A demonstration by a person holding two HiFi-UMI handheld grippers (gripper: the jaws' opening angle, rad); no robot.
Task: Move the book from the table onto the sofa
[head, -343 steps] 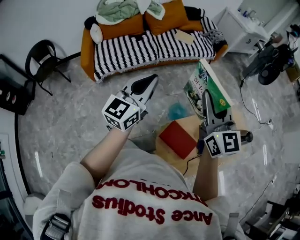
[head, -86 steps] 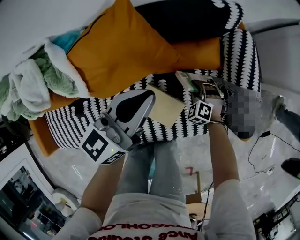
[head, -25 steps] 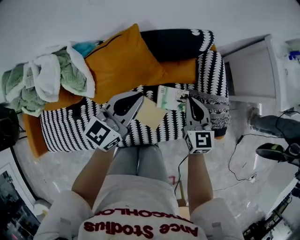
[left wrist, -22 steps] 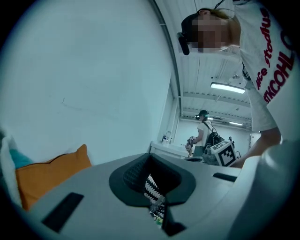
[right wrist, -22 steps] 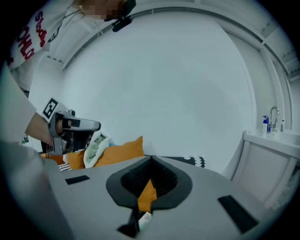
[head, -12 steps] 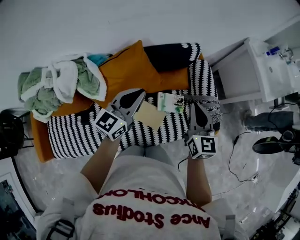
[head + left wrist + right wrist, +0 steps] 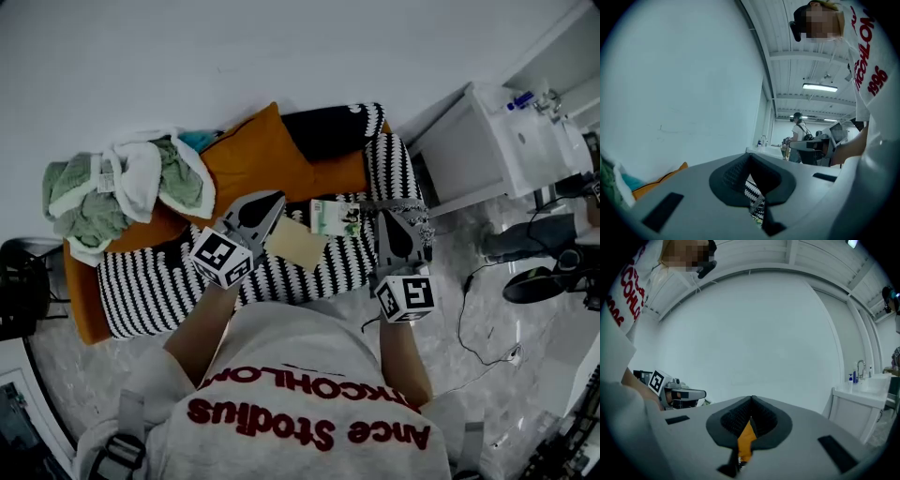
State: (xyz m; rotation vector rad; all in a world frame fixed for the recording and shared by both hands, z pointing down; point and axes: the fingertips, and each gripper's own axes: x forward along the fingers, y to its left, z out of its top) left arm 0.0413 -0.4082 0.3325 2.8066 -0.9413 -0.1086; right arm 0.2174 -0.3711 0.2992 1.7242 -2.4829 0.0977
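The green-and-white book (image 7: 335,217) lies flat on the striped seat of the sofa (image 7: 169,281), beside a tan pad (image 7: 295,242). My left gripper (image 7: 274,200) is held level above the seat, left of the book, with its jaws shut on nothing. My right gripper (image 7: 393,218) hangs just right of the book, also shut and empty. In the left gripper view the shut gripper (image 7: 751,157) faces a white wall, with striped fabric (image 7: 753,199) below. In the right gripper view the shut gripper (image 7: 751,399) shows orange cushion (image 7: 746,439) beneath it.
An orange cushion (image 7: 258,155) and a black one (image 7: 323,131) lean on the sofa back. Green and white blankets (image 7: 122,187) are piled at its left end. A white sink cabinet (image 7: 487,131) stands on the right, with cables (image 7: 487,337) on the floor. Another person (image 7: 800,136) stands far off.
Both grippers have risen away from the sofa seat, the right more than the left. The book stays on the seat where it lay a second ago.
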